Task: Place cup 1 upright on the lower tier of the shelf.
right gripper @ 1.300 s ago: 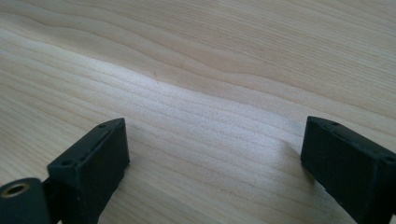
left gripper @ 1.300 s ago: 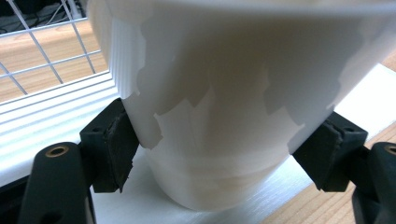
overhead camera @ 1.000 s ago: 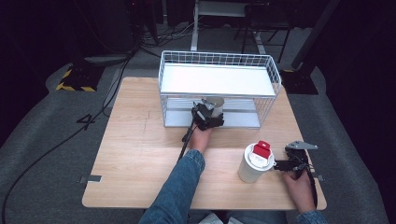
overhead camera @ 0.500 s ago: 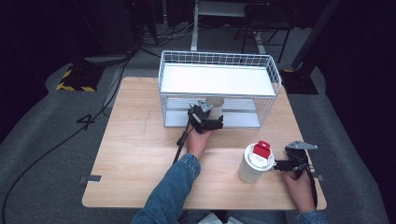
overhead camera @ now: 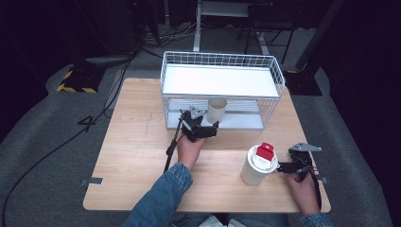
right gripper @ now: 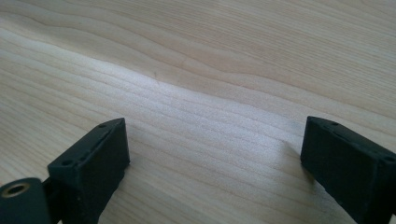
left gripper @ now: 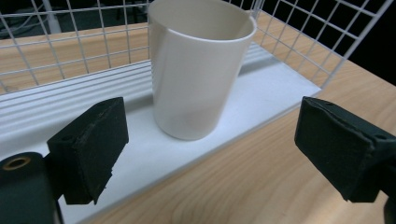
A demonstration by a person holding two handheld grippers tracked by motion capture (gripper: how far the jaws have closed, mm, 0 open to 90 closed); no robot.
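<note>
Cup [left gripper: 198,70]: upright on the lower white shelf [left gripper: 261,93] of the wire rack [overhead camera: 222,90], near its front edge, open end up
Left tool [left gripper: 210,154]: jaws apart and just now closing a little, nothing between them, cup just ahead and untouched
Right tool [overhead camera: 282,167]: on the desk [overhead camera: 137,142], jaws spread over bare wood, holding nothing
Lidded tumbler [overhead camera: 259,164]: white with red cap, just beside right tool

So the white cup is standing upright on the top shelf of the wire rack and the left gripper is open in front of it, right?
Not quite. The white cup stands upright on the bottom shelf of the wire rack, under the top shelf, as the high view shows. The left gripper is open in front of it, with nothing between its jaws.
</note>
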